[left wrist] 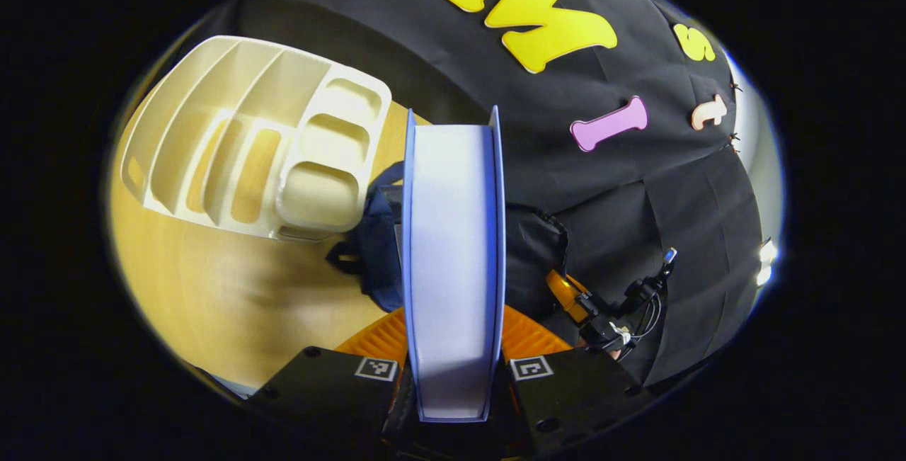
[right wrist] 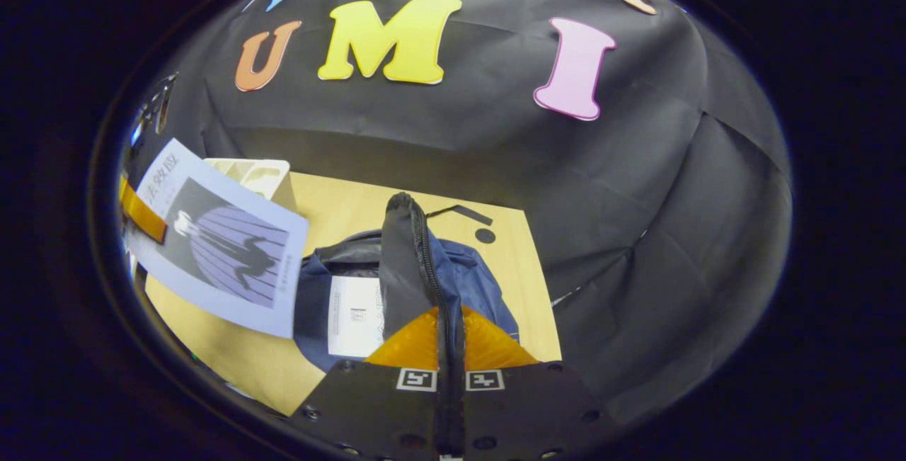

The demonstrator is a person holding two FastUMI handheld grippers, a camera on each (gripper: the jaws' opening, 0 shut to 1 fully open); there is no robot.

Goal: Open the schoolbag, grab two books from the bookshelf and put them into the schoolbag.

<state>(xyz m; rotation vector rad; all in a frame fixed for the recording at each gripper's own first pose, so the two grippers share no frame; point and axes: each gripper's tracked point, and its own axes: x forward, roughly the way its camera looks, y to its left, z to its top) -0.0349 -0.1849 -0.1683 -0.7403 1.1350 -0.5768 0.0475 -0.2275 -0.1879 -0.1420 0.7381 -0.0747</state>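
Schoolbag (right wrist: pixel 467 284) holds one book (right wrist: pixel 354 316); left tool (left wrist: pixel 453 376) grips another (left wrist: pixel 453 263).

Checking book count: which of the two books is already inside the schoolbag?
The white-covered book lying in the blue schoolbag; the lavender-covered book is clamped in the left tongs.

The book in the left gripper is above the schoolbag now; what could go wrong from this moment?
1. The left gripper clamps the book only at its lower end, so it may tilt or slip out.
2. The right gripper holds up just a narrow flap of the schoolbag; if that slips, the opening could close.
3. Another book already lies in the bag, and the new one may catch on it.
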